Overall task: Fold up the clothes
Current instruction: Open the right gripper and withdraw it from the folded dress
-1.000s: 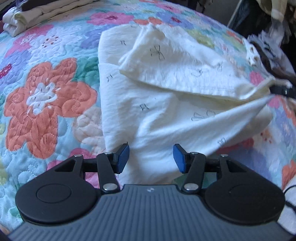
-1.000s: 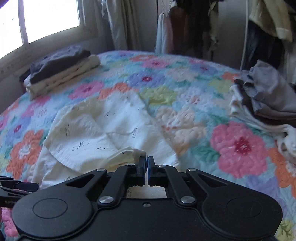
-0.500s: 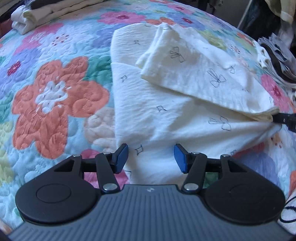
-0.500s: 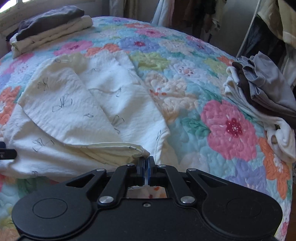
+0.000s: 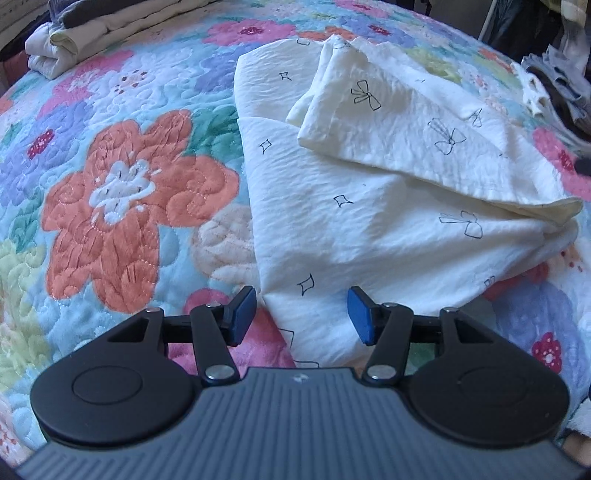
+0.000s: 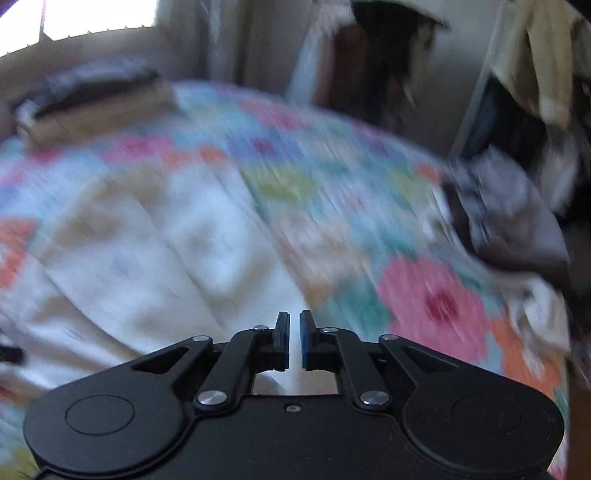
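A cream garment (image 5: 354, 206) printed with small black bows and diamonds lies partly folded on the floral quilt (image 5: 122, 192), its upper layer doubled over toward the right. My left gripper (image 5: 301, 314) is open and empty, its blue pads just above the garment's near edge. In the blurred right wrist view the garment (image 6: 155, 258) lies to the left. My right gripper (image 6: 291, 338) has a narrow gap between its pads and holds nothing, above the garment's right edge.
A stack of folded clothes (image 5: 92, 26) sits at the far left of the bed, also in the right wrist view (image 6: 92, 103). A heap of unfolded grey and white clothes (image 6: 509, 236) lies at the right edge. Hanging clothes (image 6: 388, 62) stand behind the bed.
My right gripper has let go of the garment's folded corner, parted slightly and is moving away fast. The corner now rests on the bed. My left gripper stayed open, shifting slightly.
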A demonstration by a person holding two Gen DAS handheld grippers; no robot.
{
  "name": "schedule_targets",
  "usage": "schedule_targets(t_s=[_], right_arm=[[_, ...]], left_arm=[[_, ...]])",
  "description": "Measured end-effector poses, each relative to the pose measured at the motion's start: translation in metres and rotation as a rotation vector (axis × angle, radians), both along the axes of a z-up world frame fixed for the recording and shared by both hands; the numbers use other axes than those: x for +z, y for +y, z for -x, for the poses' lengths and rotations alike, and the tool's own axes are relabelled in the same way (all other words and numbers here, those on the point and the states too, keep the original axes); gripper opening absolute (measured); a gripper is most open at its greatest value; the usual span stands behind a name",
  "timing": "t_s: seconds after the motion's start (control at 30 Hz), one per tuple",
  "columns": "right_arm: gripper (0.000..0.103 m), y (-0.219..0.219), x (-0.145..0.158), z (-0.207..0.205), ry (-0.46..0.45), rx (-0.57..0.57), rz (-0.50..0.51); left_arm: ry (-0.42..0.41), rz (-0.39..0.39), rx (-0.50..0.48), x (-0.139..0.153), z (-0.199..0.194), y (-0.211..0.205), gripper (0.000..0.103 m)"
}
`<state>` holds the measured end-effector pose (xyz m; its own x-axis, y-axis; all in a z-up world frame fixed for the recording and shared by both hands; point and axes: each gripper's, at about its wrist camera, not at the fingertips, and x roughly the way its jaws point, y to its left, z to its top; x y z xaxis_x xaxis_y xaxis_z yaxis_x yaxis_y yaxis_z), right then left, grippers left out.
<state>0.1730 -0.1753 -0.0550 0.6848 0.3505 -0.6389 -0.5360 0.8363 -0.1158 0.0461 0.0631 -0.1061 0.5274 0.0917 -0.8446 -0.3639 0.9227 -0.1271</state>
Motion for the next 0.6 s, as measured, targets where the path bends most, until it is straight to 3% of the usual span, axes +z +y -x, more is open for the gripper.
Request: schedule_targets(t_s=[0.1, 0.2, 0.27, 0.33, 0.4, 0.6], right_arm=[[0.009, 0.021, 0.008, 0.012, 0.048, 0.154, -0.086], [0.010, 0.055, 0.005, 0.019, 0.116, 0.309, -0.071], [0.016, 0.080, 0.002, 0.025, 0.115, 0.392, -0.014], [0.041, 0.102, -0.003, 0.032, 0.086, 0.455, 0.057], [0.049, 0.122, -0.010, 0.038, 0.038, 0.497, 0.134], [0.049, 0.160, -0.041, 0.042, -0.053, 0.549, 0.335]], left_arm=[[-0.055, 0.048, 0.007, 0.008, 0.004, 0.009, 0.054], [-0.109, 0.062, -0.006, 0.017, 0.002, 0.016, 0.053], [-0.131, 0.070, -0.023, 0.021, 0.000, 0.021, 0.052], [-0.154, 0.078, -0.040, 0.024, -0.002, 0.026, 0.052], [-0.176, 0.087, -0.056, 0.028, -0.005, 0.031, 0.053], [-0.223, 0.112, -0.094, 0.031, -0.010, 0.043, 0.053]])
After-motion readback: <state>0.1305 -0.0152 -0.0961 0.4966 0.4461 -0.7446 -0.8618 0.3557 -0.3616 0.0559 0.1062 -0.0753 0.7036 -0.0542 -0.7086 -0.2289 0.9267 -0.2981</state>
